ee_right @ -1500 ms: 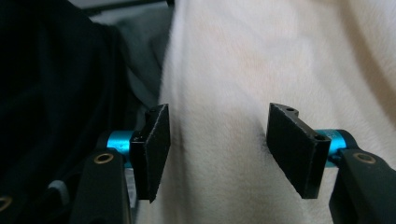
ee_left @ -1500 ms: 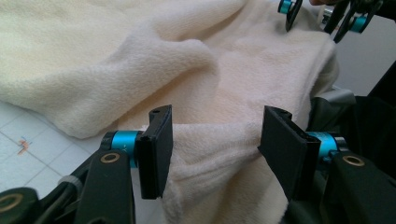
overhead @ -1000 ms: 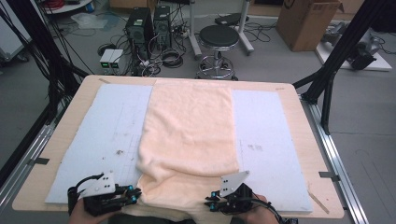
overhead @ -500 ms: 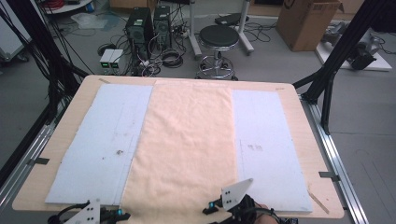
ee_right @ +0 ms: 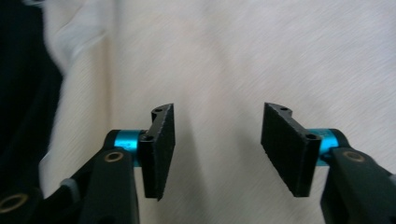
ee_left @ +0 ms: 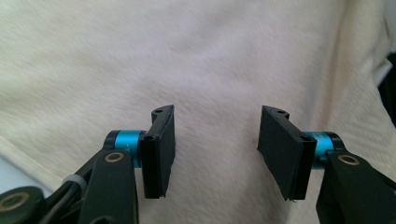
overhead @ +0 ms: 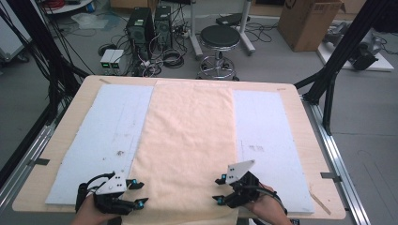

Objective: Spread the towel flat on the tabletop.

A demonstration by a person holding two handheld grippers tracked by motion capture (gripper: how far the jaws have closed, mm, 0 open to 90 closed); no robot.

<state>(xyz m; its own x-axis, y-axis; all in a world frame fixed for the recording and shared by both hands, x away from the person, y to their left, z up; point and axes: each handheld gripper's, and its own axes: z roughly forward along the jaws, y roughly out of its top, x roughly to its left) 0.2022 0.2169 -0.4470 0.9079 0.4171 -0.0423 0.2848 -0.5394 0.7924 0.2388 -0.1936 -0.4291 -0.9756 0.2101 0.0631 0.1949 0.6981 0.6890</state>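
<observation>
High view: towel [overhead: 187, 140] lies flat and lengthwise down the middle of the counter [overhead: 291, 93], over the pale blue mat [overhead: 108, 131]. My left tongs [overhead: 137, 192] sit at its near left corner, my right tongs [overhead: 219, 190] at its near right corner, both just over the near hem. The tongs of each have just been opening; nothing is between them. I judge the spreading step finished and the release in hand.

Left gripper view: jaws apart, bare cream cloth showing in the gap, pads [ee_left: 159, 149] clear of the towel [ee_left: 210, 60]. The hem runs off to the lower left of the tongs.

Right gripper view: jaws likewise apart, cloth [ee_right: 261, 51] beneath and ahead, pads [ee_right: 289, 149] not pressing on it. A dark gap lies left of the tongs, past the towel's edge.

Next move, my guess: lift both clear without snagging the pile, then re-grasp the near corners squarely if a fold is to follow.
</observation>
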